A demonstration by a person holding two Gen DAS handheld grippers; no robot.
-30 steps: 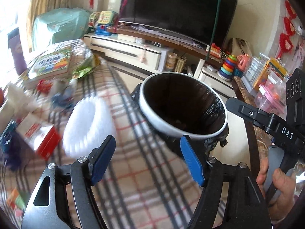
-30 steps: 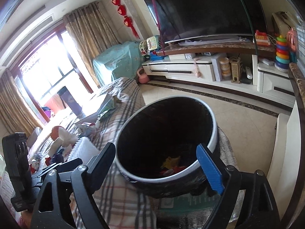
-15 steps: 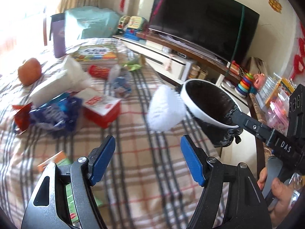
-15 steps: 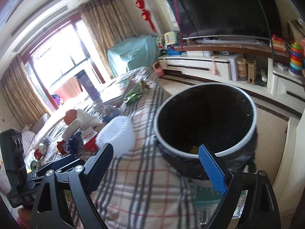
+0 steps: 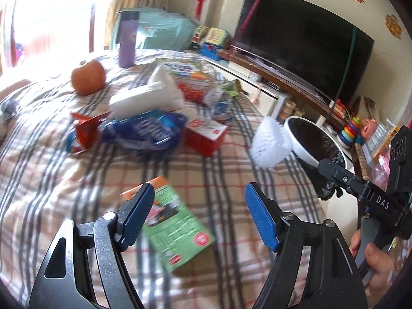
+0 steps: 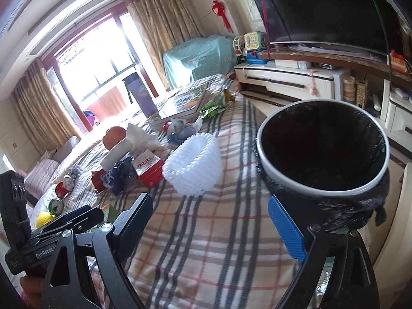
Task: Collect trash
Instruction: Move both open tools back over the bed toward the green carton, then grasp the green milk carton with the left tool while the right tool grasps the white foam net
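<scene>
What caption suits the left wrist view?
Open left gripper above a green leaflet on a cluttered plaid cloth.

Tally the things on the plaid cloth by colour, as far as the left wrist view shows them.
Red: 3 (box, two wrappers)
White: 2 (foam net, tissue pack)
Blue: 1 (bag)
Green: 1 (packet)
Purple: 1 (flask)
Orange: 1 (fruit)
Total: 9

Left hand-held gripper (image 5: pixel 199 215) and right hand-held gripper (image 6: pixel 222 225) both gape, holding nothing.

I see bare plaid cloth (image 5: pixel 231 188) open ahead of my left tool (image 5: pixel 199 213), with the green packet (image 5: pixel 175 229) under its left finger, white foam net (image 5: pixel 270 144) and bin (image 5: pixel 303 152) far right.
</scene>
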